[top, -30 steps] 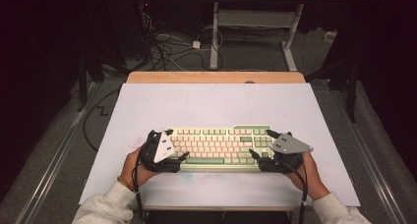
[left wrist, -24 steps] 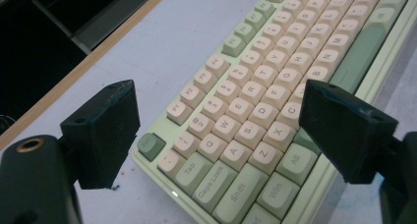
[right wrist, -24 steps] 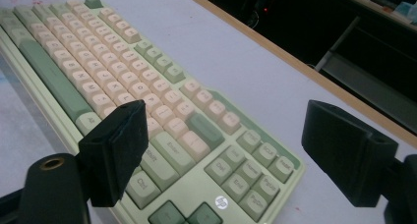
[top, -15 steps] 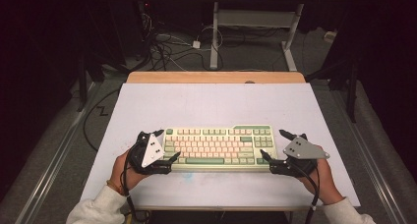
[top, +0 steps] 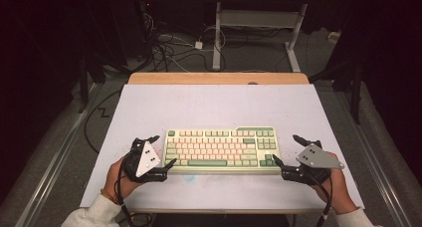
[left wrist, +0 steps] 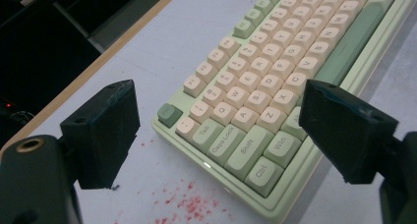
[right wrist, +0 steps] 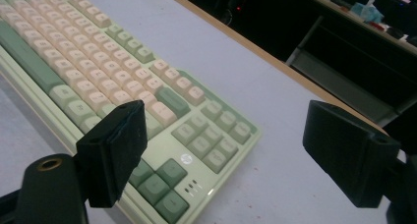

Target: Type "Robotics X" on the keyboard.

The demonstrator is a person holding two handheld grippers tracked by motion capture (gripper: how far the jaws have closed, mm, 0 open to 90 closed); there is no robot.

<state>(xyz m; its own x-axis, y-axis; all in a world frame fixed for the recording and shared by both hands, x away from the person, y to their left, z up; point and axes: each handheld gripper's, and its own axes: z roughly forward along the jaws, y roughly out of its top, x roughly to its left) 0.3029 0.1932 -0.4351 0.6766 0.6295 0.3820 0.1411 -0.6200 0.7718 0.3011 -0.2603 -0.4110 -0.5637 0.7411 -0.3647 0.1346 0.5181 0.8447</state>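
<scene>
A pale green keyboard [top: 221, 148] with cream and green keys lies flat near the front middle of the white table top [top: 219, 105]. My left gripper [top: 165, 150] is open at the keyboard's left end, with its jaws spread wide. In the left gripper view the open gripper [left wrist: 221, 121] frames the keyboard [left wrist: 275, 62] corner with the Ctrl and Shift keys, touching nothing. My right gripper [top: 284, 147] is open just off the right end. In the right gripper view the open gripper [right wrist: 233, 145] straddles the arrow-key corner of the keyboard [right wrist: 98, 62] from above.
A wooden strip [top: 219, 78] runs along the table's far edge. Beyond it are cables [top: 169, 48] on the floor and a desk frame [top: 259, 23]. Red specks [left wrist: 187, 204] mark the table next to the keyboard's left corner. Bare table top lies behind the keyboard.
Both hands have drawn back and outward from the keyboard's ends, the left to the left and the right to the right. The keyboard has stayed where it was.
</scene>
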